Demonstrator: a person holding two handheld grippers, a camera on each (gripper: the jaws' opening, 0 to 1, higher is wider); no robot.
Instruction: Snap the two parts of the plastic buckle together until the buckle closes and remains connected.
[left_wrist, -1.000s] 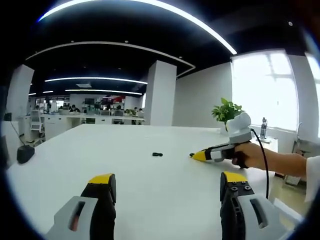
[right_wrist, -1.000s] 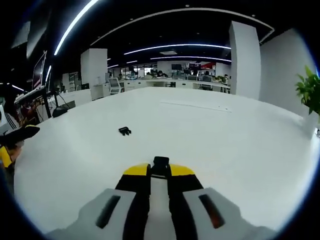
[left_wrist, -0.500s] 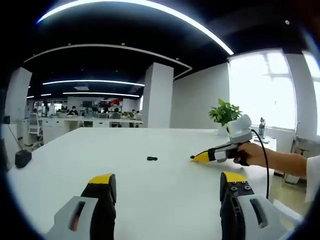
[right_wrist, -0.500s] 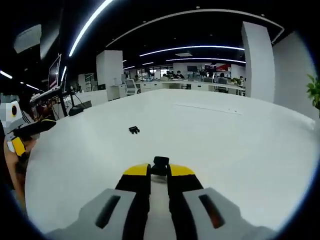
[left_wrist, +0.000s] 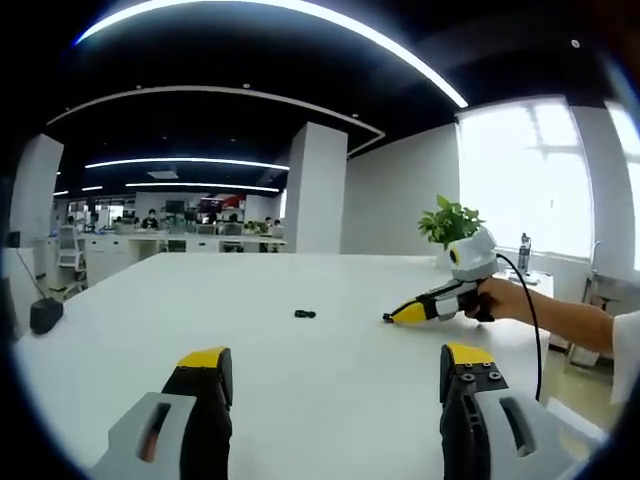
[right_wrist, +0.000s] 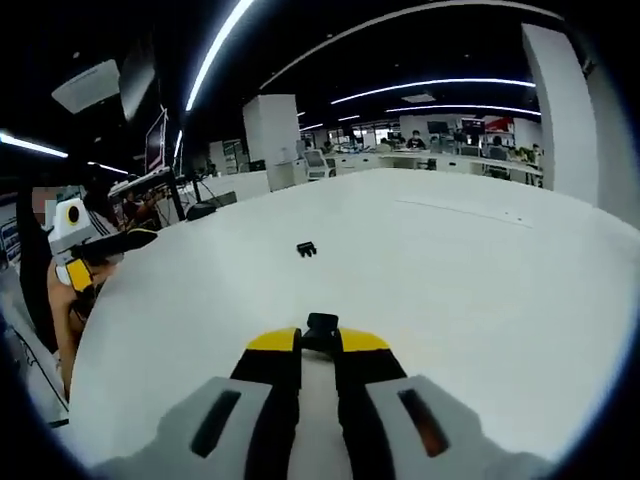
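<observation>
A small black buckle part (left_wrist: 305, 314) lies loose on the white table (left_wrist: 300, 380), ahead of my left gripper (left_wrist: 335, 372), whose yellow-tipped jaws stand wide open with nothing between them. From the right comes my right gripper (left_wrist: 392, 316), held low over the table by a hand (left_wrist: 500, 299). In the right gripper view that right gripper (right_wrist: 320, 341) is shut on the other black buckle part (right_wrist: 321, 326), which sticks out past the yellow tips. The loose buckle part (right_wrist: 307, 249) lies farther out on the table. The left gripper (right_wrist: 82, 262) shows at the left edge.
A black device (left_wrist: 49, 308) with a cable sits at the table's left edge. A potted plant (left_wrist: 452, 221) and a bottle (left_wrist: 527, 255) stand at the far right by the window. A person (right_wrist: 60, 300) stands at the table's left side. Office desks fill the background.
The right gripper view has swung left, so the left gripper and person show more. The right gripper has lifted slightly with its buckle part. The loose part has not moved.
</observation>
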